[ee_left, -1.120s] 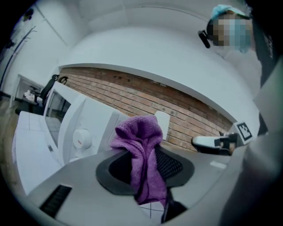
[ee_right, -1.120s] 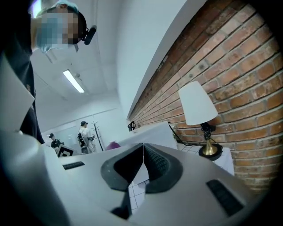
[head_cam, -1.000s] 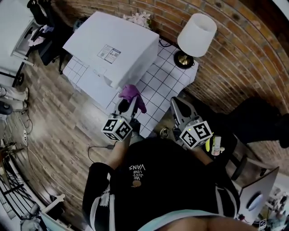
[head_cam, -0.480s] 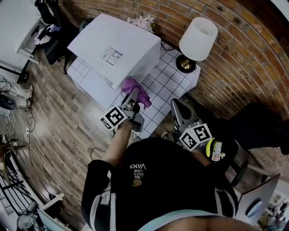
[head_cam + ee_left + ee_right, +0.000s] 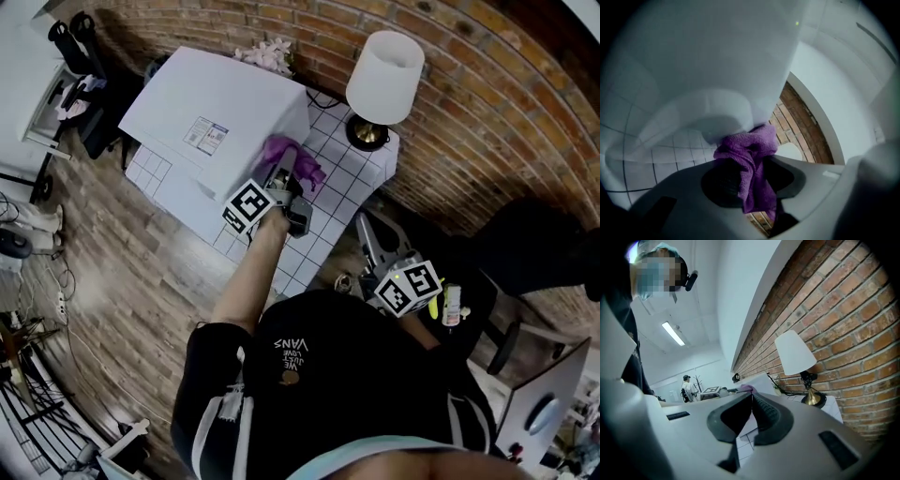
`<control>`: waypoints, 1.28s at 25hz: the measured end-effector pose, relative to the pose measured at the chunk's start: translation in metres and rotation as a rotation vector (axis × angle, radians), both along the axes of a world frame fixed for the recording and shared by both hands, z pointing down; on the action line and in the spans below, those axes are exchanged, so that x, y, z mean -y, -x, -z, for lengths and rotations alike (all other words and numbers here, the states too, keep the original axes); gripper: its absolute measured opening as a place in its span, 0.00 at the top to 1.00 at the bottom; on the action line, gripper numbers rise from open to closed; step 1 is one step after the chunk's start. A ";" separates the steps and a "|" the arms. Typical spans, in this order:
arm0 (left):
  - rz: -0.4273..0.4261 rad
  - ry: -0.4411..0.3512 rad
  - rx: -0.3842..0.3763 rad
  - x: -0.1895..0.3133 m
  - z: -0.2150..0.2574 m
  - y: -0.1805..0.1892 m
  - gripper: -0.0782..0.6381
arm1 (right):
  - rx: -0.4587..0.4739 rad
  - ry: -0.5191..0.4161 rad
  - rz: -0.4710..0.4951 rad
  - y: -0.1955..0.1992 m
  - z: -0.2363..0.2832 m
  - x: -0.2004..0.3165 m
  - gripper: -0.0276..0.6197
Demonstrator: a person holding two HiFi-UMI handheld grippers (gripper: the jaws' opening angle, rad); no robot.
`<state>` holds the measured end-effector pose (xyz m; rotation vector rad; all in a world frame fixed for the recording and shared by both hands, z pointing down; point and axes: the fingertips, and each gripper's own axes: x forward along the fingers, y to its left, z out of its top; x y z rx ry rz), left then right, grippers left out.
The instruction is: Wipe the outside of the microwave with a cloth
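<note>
Tight spot on the counter (image 5: 352,178): microwave (image 5: 220,108) fills the left, lamp (image 5: 382,77) stands at the back right corner by the brick wall (image 5: 497,131). Bare tiles between them leave a lane, where the left gripper (image 5: 283,180) presses its cloth (image 5: 300,161) against the microwave's side.

I see a nubby purple terry cloth (image 5: 754,145) against the smooth, matt white box-shaped microwave (image 5: 225,103). Beside the microwave are a glossy white square-tiled tabletop (image 5: 349,178), a shiny brass lamp base (image 5: 367,135) and a rough red brick wall (image 5: 487,103).
</note>
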<state>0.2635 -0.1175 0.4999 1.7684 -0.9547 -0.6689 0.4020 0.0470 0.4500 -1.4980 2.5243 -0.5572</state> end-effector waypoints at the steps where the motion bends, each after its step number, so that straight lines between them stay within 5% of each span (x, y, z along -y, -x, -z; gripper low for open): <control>1: 0.008 0.005 -0.004 0.008 -0.001 -0.007 0.69 | -0.001 0.003 -0.005 -0.004 0.000 -0.001 0.95; 8: 0.061 0.031 -0.067 0.060 -0.003 -0.052 0.69 | -0.025 0.027 -0.049 -0.040 0.001 -0.007 0.95; 17: 0.065 0.026 -0.044 0.090 0.003 -0.070 0.69 | -0.049 0.042 -0.098 -0.071 0.003 -0.015 0.95; 24: 0.014 0.003 -0.046 0.047 0.002 -0.062 0.69 | -0.036 0.031 -0.051 -0.055 0.004 -0.013 0.95; 32: 0.071 0.069 -0.071 -0.039 -0.028 0.001 0.69 | -0.013 0.026 0.121 0.008 0.001 -0.005 0.95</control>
